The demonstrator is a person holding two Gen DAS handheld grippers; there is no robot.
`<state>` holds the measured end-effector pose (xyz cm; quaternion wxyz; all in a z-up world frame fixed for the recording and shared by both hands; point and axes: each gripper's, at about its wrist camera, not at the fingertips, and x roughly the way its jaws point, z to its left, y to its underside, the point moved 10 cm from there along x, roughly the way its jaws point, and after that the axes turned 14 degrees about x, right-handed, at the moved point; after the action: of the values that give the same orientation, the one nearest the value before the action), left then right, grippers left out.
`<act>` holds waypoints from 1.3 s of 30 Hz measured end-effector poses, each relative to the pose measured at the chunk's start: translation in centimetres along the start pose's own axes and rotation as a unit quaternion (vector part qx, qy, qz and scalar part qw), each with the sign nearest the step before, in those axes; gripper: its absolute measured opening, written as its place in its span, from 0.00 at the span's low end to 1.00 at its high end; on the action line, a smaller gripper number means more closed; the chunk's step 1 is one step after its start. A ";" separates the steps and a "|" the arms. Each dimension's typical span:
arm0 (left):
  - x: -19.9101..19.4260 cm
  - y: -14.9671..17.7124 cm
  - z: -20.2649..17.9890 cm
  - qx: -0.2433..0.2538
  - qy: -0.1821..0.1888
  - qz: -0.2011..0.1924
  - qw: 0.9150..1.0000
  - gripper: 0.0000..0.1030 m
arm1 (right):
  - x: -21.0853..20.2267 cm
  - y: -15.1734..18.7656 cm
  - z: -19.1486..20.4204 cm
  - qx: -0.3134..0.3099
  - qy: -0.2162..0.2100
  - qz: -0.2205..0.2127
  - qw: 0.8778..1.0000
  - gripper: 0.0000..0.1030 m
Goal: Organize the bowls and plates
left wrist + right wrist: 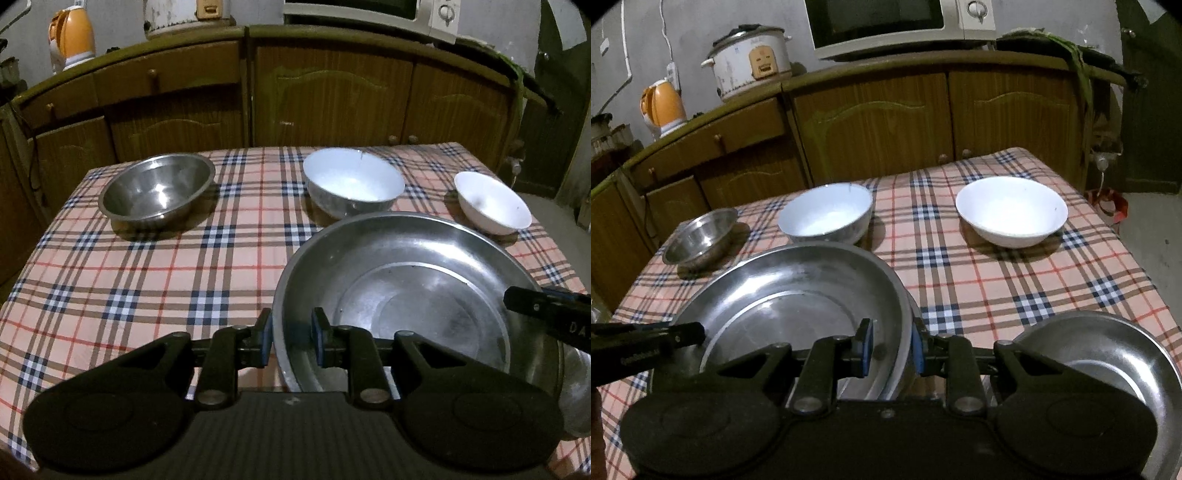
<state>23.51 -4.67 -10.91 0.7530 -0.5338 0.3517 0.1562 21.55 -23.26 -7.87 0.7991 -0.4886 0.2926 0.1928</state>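
The large steel plate sits at the near edge of the table, held from both sides. The left claw pinches the plate's left rim – one blue pad outside, one inside. The right claw pinches the opposite rim in the same way. A smaller steel plate lies just to the right of the large one. Across the far side of the table stand three bowls, well apart: a steel bowl, a white-lined metal bowl and a white bowl.
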 end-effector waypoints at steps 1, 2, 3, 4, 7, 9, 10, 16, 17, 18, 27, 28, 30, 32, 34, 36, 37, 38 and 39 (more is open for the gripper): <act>0.2 0.1 0.0 0.000 0.000 0.002 1.000 0.21 | 0.2 0.1 -0.1 -0.002 0.002 0.002 1.000 0.28; 0.4 0.1 -0.1 0.001 -0.001 0.004 1.000 0.21 | 0.5 0.2 -0.2 -0.003 0.003 0.004 1.000 0.28; 0.6 0.2 -0.1 0.001 -0.001 0.005 1.000 0.21 | 0.7 0.3 -0.2 -0.004 0.003 0.005 1.000 0.28; 0.7 0.3 -0.1 0.001 -0.002 0.007 1.000 0.21 | 1.0 0.5 -0.3 -0.004 0.004 0.008 1.000 0.28; 1.2 0.4 -0.1 0.002 -0.003 0.010 1.000 0.21 | 1.7 0.7 -0.4 -0.005 0.007 0.013 1.000 0.28; 1.5 0.5 -0.1 0.001 -0.003 0.012 1.000 0.21 | 2.1 0.7 -0.4 -0.005 0.008 0.015 1.000 0.28; 1.6 0.5 -0.1 0.000 -0.003 0.012 1.000 0.21 | 2.3 0.7 -0.5 -0.005 0.009 0.016 1.000 0.28; 2.3 0.6 -0.1 -0.003 0.000 0.013 1.000 0.21 | 3.0 0.6 -0.6 -0.006 0.011 0.018 1.000 0.28; 2.3 0.6 -0.1 -0.004 0.000 0.013 1.000 0.21 | 3.1 0.6 -0.6 -0.006 0.012 0.019 1.000 0.28; 2.5 0.6 -0.1 -0.004 0.000 0.014 1.000 0.21 | 3.2 0.6 -0.6 -0.007 0.013 0.019 1.000 0.28; 3.1 0.7 -0.1 -0.009 0.002 0.016 1.000 0.21 | 3.9 0.8 -0.7 -0.010 0.016 0.023 1.000 0.28; 3.1 0.7 -0.1 -0.009 0.002 0.016 1.000 0.21 | 4.0 0.9 -0.7 -0.010 0.017 0.024 1.000 0.28; 3.2 0.7 -0.1 -0.009 0.002 0.017 1.000 0.21 | 4.1 1.0 -0.6 -0.011 0.018 0.024 0.999 0.28; 3.4 0.8 -0.1 -0.009 0.002 0.018 1.000 0.21 | 4.3 1.1 -0.7 -0.011 0.019 0.026 0.999 0.28; 3.5 0.9 -0.2 -0.010 0.003 0.019 1.000 0.21 | 4.4 1.1 -0.7 -0.013 0.021 0.027 0.999 0.29; 3.5 0.9 -0.2 -0.010 0.003 0.019 1.000 0.21 | 4.4 1.2 -0.7 -0.015 0.020 0.025 0.999 0.29; 3.6 0.9 -0.2 -0.010 0.003 0.020 1.000 0.21 | 4.5 1.2 -0.7 -0.015 0.020 0.024 0.999 0.30; 3.7 1.0 -0.3 -0.011 0.003 0.021 1.000 0.21 | 4.5 1.2 -0.7 -0.016 0.020 0.024 0.999 0.30; 3.7 1.0 -0.3 -0.012 0.004 0.021 1.000 0.22 | 4.5 1.2 -0.7 -0.016 0.020 0.024 0.999 0.31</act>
<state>25.40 -5.05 -14.25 0.7418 -0.5360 0.3638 0.1738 24.08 -23.24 -11.82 0.7803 -0.4981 0.3167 0.2066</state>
